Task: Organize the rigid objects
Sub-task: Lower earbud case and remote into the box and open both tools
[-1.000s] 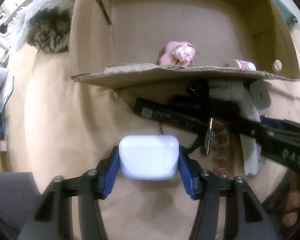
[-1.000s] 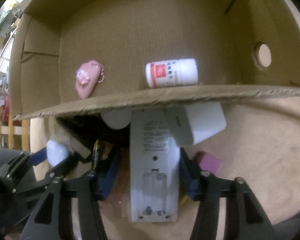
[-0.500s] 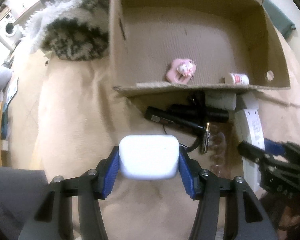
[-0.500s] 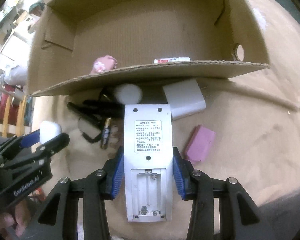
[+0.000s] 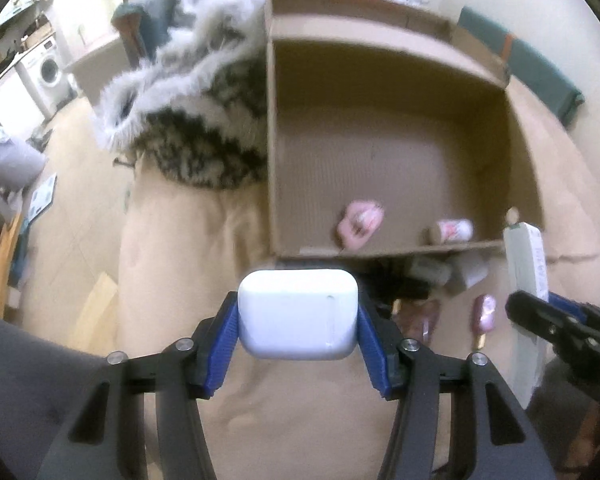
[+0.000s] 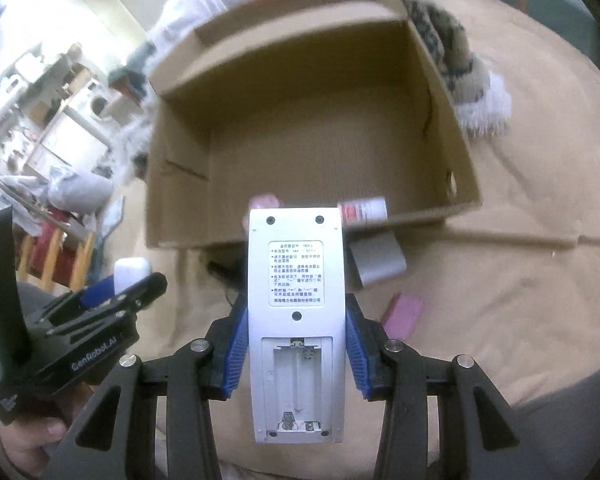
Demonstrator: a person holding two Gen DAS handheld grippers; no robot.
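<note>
Two items already lie in the cardboard box [image 6: 316,136]: a pink toy [image 5: 360,222] and a small white bottle [image 6: 362,210]. Left gripper [image 5: 298,320]: jaws closed on a white earbud case [image 5: 298,314], held short of the box's near wall. Right gripper [image 6: 296,340]: jaws closed on a white remote control [image 6: 296,300], battery bay exposed. Both await placement. Judged remaining outside the box: a grey block [image 6: 376,260], a pink eraser-like piece [image 6: 402,314] and dark items beside the near wall.

A tan blanket [image 6: 500,280] carries the box [image 6: 464,152], with a pink block [image 6: 403,314] right of the right fingers.
</note>
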